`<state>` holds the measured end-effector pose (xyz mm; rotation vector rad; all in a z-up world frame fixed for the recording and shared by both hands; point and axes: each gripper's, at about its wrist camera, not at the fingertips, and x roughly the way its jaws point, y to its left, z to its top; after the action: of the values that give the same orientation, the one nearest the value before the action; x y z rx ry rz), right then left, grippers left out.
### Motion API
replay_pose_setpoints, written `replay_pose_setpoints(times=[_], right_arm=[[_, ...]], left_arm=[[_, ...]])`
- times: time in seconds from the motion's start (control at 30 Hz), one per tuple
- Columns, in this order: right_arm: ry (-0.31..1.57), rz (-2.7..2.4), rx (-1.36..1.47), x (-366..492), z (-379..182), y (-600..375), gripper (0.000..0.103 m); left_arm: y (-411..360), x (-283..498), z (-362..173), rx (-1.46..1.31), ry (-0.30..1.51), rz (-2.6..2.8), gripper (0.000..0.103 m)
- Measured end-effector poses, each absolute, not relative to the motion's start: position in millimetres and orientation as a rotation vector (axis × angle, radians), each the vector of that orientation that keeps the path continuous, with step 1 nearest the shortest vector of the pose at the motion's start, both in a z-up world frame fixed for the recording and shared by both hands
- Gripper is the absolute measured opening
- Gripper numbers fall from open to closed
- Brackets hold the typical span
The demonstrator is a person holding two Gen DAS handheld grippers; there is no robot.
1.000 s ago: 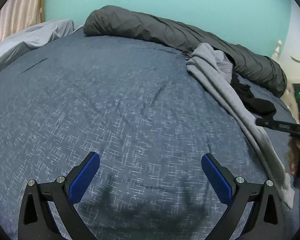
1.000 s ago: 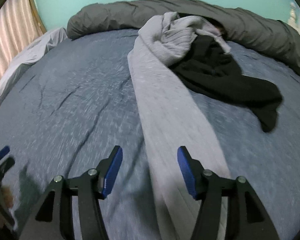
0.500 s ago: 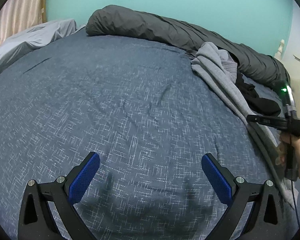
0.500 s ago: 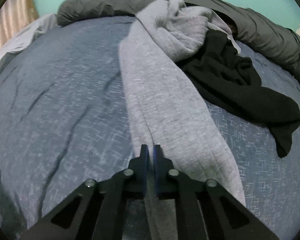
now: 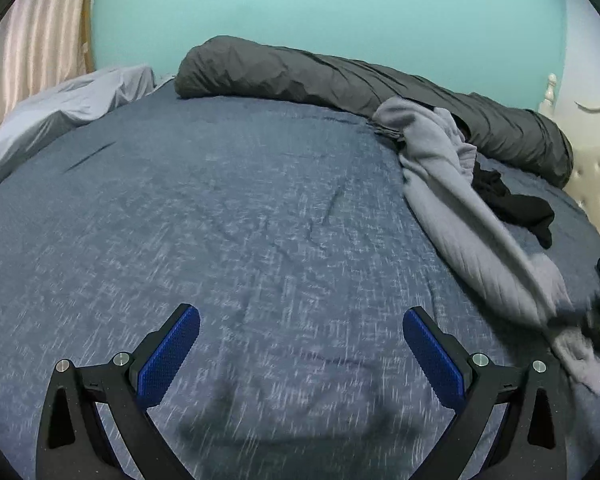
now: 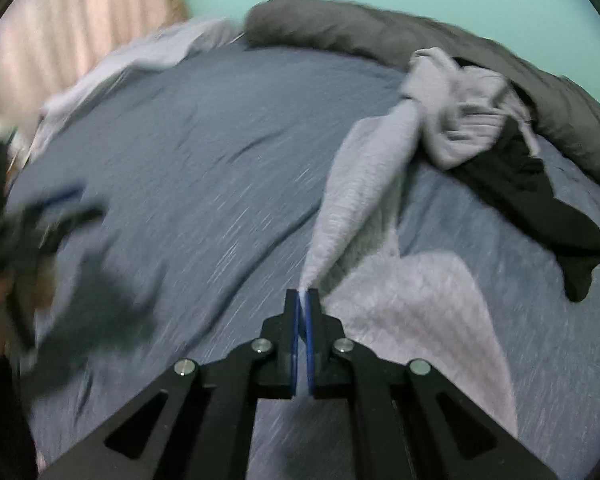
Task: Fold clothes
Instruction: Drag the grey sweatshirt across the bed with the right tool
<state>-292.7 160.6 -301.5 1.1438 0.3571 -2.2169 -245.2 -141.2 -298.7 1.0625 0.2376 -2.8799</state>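
Observation:
A long light grey garment [image 6: 356,200] lies stretched across the blue bedspread [image 6: 204,152]. My right gripper [image 6: 303,294] is shut on its near edge, and the fabric rises taut from the pads toward a bunched heap [image 6: 460,120] at the back. A black garment [image 6: 540,200] lies to the right of it. In the left wrist view the grey garment [image 5: 472,232] runs down the right side and the black garment [image 5: 516,204] sits behind it. My left gripper [image 5: 300,344] hangs open over bare bedspread [image 5: 220,220], holding nothing. The right gripper [image 5: 596,320] shows blurred at the far right edge.
A rolled dark grey duvet [image 5: 340,76] lies along the far side of the bed against a teal wall. A pale grey pillow [image 5: 60,108] sits at the left near a curtain. A cream padded headboard [image 5: 596,184] stands at the right. A blurred hand and the left gripper [image 6: 32,224] appear at left.
My right gripper closed on the grey garment's edge and is pulling it up and toward the left, so the fabric is lifted and taut. The left gripper stayed open.

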Motion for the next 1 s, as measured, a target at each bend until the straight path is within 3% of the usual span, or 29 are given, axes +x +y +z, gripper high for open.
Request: replay_pose_setpoints(times=[0.23,0.33,0.63,0.77,0.87,1.0], right_arm=[[0.414,-1.961,1.229,-197,-324,163,0.000],[0.553,-1.914,1.230,-164,-335,162,0.000],[0.196,-2.283,1.239,-243,-296,200,0.003],[0.164,-2.357,1.260,-281,-298,189,0.035],[0.132,-2.396,1.278,-310,-304,177,0.038],[0.079,-2.431,1.300,-345,-311,163,0.052]], left_arm=[[-155,-221,-289,1.019,0.292,-2.881,0.103],[-158,-215,-288,1.012,0.300,-2.879,0.103],[-170,-217,-290,1.010,0.321,-2.870,0.103],[-168,-222,-294,1.028,0.312,-2.869,0.103],[-166,-225,-296,1.036,0.300,-2.874,0.103],[-164,-229,-299,1.046,0.290,-2.874,0.103]])
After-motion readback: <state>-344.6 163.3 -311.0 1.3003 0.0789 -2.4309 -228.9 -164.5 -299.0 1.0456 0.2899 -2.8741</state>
